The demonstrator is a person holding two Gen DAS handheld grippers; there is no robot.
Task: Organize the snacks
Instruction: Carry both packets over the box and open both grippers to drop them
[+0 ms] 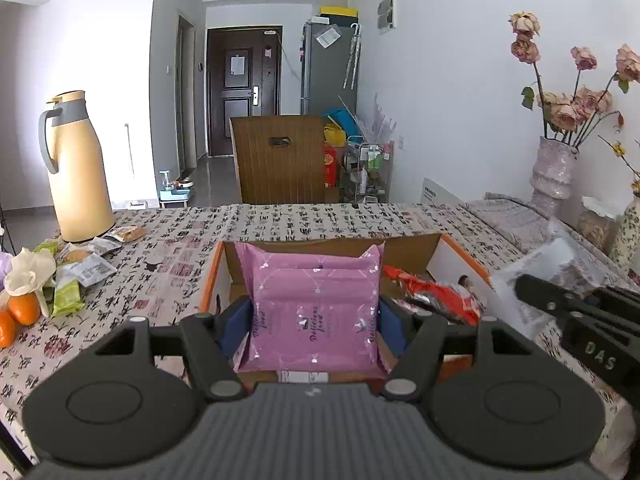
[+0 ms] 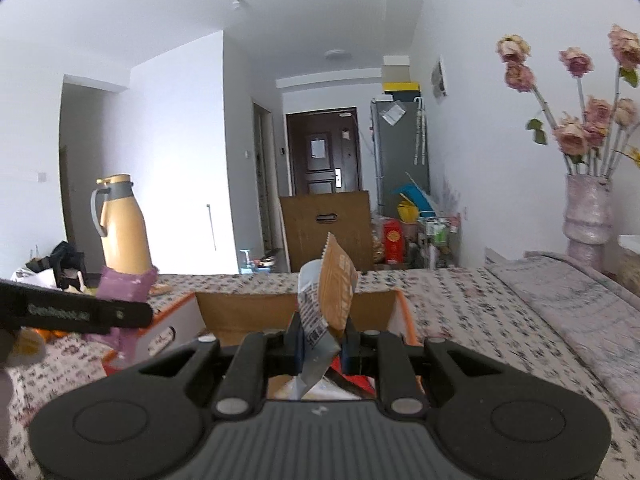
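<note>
Partly done — red packet already inside the cardboard box. Left gripper clamped on a pink packet just above the box; right gripper pinching a brown-and-grey packet over the same box. Left of the box, near the thermos — loose snack packets and oranges unsorted. Both grippers crowding one opening.

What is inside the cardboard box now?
Inside the cardboard box lies a red-orange snack packet. The pink packet in the left tool covers the box's middle, so anything under it cannot be seen.
</note>
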